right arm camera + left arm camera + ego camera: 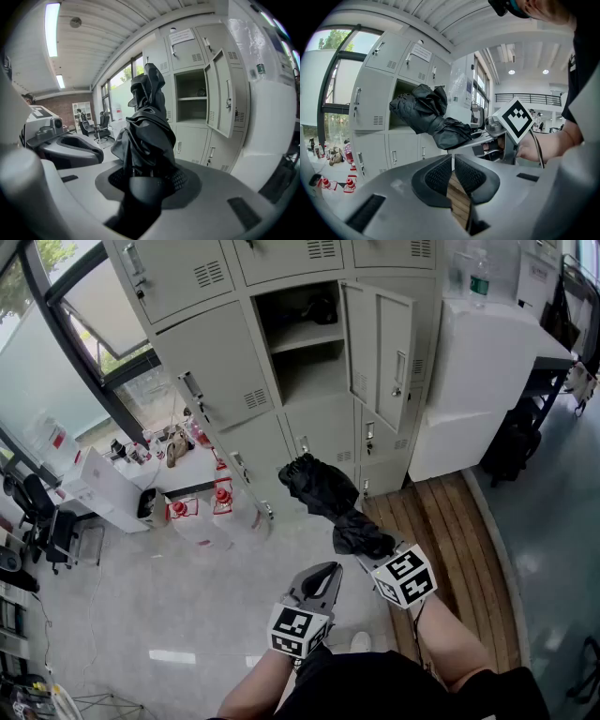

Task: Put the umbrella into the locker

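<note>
The right tool point(371, 555) clenches the folded umbrella point(323, 493), not yet inside the open locker point(309, 376) farther ahead; the left tool point(323, 579) is clenched and empty.

Umbrella point(145, 126) handle hidden in right tool point(149, 176); dark locker obj point(322, 307) unclear.

Matt cloth umbrella point(323, 495), seemingly painted-metal locker point(380, 348)

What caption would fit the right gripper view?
Right gripper clamps a folded black umbrella, with the open locker ahead.
</note>
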`<state>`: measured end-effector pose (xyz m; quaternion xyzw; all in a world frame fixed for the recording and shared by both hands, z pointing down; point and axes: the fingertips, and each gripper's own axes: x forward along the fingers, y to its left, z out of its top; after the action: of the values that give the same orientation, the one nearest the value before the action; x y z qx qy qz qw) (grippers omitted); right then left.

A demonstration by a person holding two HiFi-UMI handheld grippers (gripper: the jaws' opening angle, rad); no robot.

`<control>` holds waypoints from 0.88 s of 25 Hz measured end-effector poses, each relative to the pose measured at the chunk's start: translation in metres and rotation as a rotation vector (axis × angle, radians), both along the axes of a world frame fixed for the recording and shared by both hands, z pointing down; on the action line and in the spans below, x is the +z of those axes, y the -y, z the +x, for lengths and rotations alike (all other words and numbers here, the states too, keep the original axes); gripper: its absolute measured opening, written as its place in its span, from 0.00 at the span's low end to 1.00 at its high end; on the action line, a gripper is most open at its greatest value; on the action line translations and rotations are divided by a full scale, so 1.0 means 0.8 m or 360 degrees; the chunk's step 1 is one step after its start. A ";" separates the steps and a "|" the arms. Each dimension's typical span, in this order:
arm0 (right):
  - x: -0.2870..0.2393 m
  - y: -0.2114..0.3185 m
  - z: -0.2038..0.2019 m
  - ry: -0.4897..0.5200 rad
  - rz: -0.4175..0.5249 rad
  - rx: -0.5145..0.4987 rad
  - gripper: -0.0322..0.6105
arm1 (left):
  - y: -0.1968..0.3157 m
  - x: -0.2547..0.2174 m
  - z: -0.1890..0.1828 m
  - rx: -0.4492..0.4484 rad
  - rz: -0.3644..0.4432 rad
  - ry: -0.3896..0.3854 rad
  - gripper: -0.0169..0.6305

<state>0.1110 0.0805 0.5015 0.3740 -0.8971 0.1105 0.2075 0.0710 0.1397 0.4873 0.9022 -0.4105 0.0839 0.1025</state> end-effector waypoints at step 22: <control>0.002 0.015 -0.024 0.0019 -0.0021 -0.0034 0.37 | 0.016 0.003 -0.025 -0.0035 -0.0009 0.0011 0.07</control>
<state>0.0918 0.0682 0.5034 0.3623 -0.9016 0.1164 0.2057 0.0510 0.1272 0.4898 0.8970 -0.4207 0.0870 0.1046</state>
